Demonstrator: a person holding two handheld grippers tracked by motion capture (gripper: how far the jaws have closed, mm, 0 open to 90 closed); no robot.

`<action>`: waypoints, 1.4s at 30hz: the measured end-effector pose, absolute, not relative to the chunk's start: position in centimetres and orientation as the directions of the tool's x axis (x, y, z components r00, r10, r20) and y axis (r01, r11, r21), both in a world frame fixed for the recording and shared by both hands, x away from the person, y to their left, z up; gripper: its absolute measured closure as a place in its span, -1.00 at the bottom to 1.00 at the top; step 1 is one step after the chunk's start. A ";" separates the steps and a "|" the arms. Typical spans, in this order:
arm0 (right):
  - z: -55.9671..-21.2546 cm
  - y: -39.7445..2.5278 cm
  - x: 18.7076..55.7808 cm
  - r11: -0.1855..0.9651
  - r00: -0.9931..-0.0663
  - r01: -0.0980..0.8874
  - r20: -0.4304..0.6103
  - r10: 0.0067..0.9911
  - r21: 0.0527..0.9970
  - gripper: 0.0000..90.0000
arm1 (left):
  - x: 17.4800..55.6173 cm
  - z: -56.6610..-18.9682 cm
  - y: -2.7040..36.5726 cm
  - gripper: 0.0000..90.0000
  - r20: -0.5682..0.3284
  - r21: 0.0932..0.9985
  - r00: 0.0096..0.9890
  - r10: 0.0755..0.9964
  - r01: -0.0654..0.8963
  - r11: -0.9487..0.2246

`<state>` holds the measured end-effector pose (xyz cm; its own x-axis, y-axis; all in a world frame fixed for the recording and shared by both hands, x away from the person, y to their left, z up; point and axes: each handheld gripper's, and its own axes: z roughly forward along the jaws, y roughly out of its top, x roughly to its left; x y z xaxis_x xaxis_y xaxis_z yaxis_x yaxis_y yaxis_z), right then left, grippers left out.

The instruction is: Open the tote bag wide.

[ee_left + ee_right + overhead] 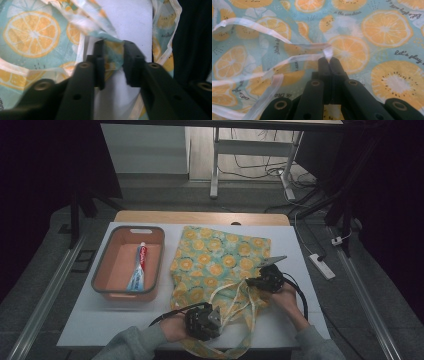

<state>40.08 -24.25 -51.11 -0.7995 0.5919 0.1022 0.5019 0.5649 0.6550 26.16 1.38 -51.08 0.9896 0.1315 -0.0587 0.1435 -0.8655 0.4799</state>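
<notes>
A cloth tote bag (220, 255) printed with orange slices lies flat mid-table, its pale handle straps (227, 292) looped at the near end. My right gripper (256, 282) is at the bag's near right part. In the right gripper view it (328, 61) is shut on a thin pale strap (294, 58) above the printed cloth (387, 27). At the near edge, my left gripper (212, 316) stands open. In the left gripper view a fold of the bag's edge (113, 48) sits between its parted jaws (113, 62), with white table showing below.
An orange basin (102, 267) stands left of the bag and holds a toothpaste tube (138, 270). The white tabletop (295, 250) borders the bag on the right. Beyond the far edge are table legs, cables and a power strip (321, 265) on the floor.
</notes>
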 end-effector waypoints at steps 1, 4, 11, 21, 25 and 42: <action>-51.1 -24.3 40.1 0.564 -0.799 0.502 0.103 0.592 0.656 0.98 | 26.2 -51.0 1.5 0.92 -0.066 0.483 0.989 0.132 0.147 -0.863; -50.7 -24.6 40.0 0.556 -0.801 0.495 0.101 0.590 0.668 0.98 | 26.6 -50.1 2.4 0.96 -0.104 0.518 0.986 0.126 0.162 -0.840; -50.4 -24.9 39.9 0.549 -0.802 0.487 0.100 0.588 0.679 0.98 | 27.6 -45.4 5.9 0.96 -0.123 0.685 0.975 0.186 0.219 -0.695; -47.5 -25.4 39.0 0.419 -0.801 0.459 0.161 0.576 0.783 0.07 | 31.5 -42.3 7.3 0.96 -0.023 0.765 0.909 0.416 0.284 -0.578; -45.0 -25.5 38.1 0.406 -0.833 0.413 0.157 0.531 0.815 -0.19 | 33.0 -42.7 6.9 0.96 -0.005 0.755 0.882 0.471 0.313 -0.577; -49.4 -16.1 40.8 0.692 -0.915 0.360 0.091 0.394 0.625 -0.51 | 36.0 -45.4 5.5 0.96 -0.022 0.700 0.853 0.521 0.386 -0.602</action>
